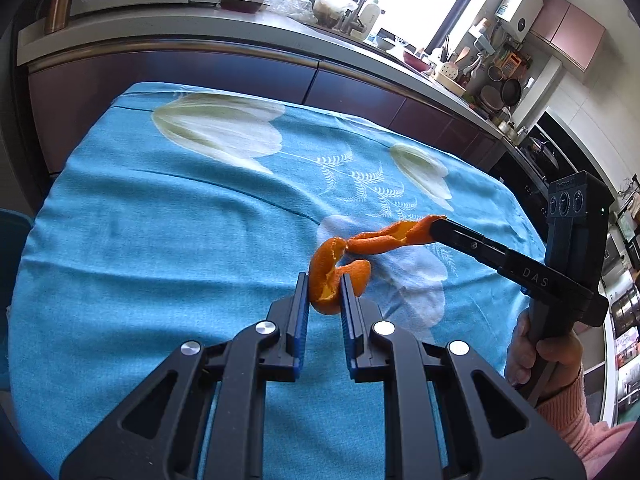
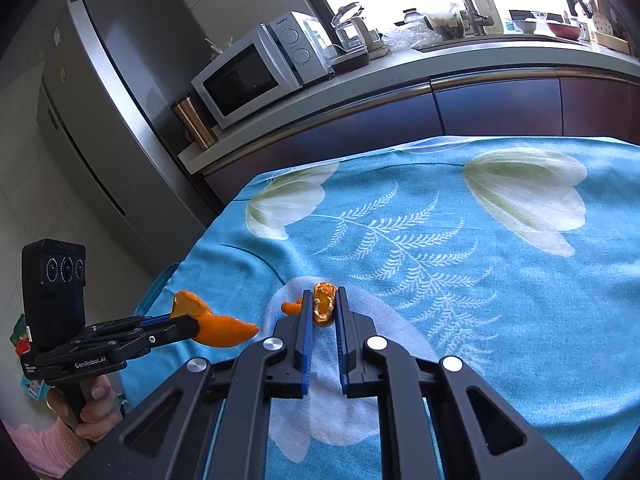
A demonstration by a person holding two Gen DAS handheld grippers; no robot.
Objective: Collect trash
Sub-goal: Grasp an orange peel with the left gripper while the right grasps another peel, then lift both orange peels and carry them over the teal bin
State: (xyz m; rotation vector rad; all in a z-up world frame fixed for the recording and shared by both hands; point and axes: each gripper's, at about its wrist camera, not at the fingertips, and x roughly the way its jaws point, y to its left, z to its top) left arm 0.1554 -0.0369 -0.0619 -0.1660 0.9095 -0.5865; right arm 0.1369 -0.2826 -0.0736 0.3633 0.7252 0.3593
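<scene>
Orange peel in two pieces, both lifted just above the blue flowered cloth (image 1: 160, 240) covering the desk: curled piece (image 1: 332, 276) clamped between the pads of the left tool (image 1: 325, 280), long strip (image 1: 392, 236) pinched at its far end by the right tool (image 1: 434, 227), jaws nearly together on it. Pieces close together; touching or merely overlapping in the left wrist view, cannot tell, though apart from the right wrist view. Right tool reaching in from the side, its handle gripped by a hand (image 1: 548, 356) in a pink sleeve (image 1: 580, 412). Nothing else lying on the cloth around the peel, so open room on all sides out to the cloth's draped edges. Just past the near-left edge, low down, a blue rim (image 2: 156, 292) of some container, mostly hidden. Beyond the far edge, a narrow gap, then dark cabinet fronts (image 1: 240, 72) under a long worktop crowded with a microwave (image 2: 256, 76), a metal tumbler (image 2: 196, 122), a clear jug (image 2: 352, 28), bottles and utensils. Tall grey fridge (image 2: 120, 100) standing off the left corner.
</scene>
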